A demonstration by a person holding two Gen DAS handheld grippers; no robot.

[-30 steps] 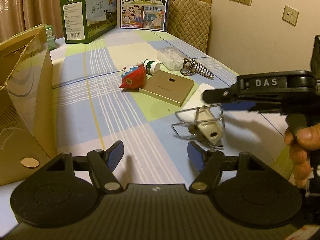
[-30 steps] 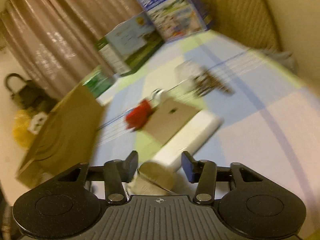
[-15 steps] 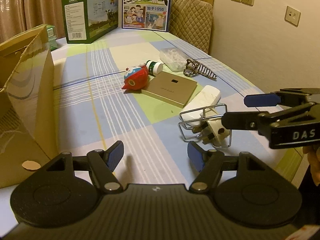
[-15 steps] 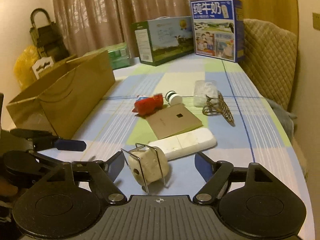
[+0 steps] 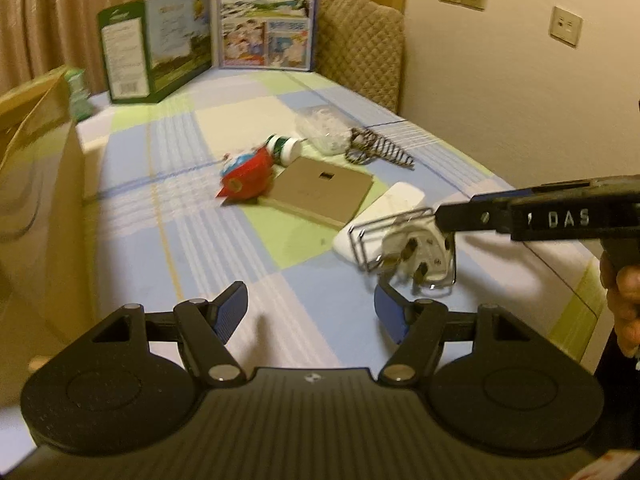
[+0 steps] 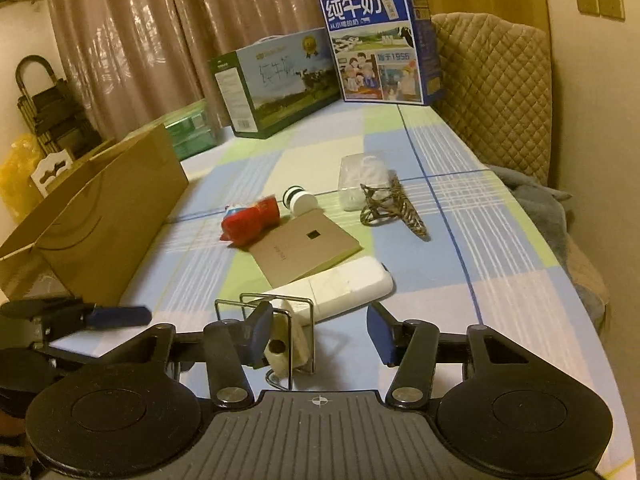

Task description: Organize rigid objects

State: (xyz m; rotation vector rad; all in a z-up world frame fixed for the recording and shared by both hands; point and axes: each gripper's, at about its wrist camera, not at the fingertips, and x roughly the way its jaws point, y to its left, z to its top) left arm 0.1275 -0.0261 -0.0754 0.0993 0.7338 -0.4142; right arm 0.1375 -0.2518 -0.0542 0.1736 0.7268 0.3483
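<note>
Approach step: right gripper [image 6: 320, 334], fingers wide, straddles the plug [image 6: 286, 344]; left gripper [image 5: 310, 312] idles wide at 9 o'clock. Next, I'd guess: close gently.

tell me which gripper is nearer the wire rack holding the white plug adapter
Right. The right gripper is at the wire rack, its open jaws reaching around the plug adapter. The left gripper hangs open short of it, off to the left.

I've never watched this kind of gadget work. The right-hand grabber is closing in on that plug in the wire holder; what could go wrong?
The right gripper is open, and only one finger is beside the wire holder. Closing now might pinch the thin wire, not the plug adapter, so it may slip or tip. A shove could also push the holder into the white case right behind it.
</note>
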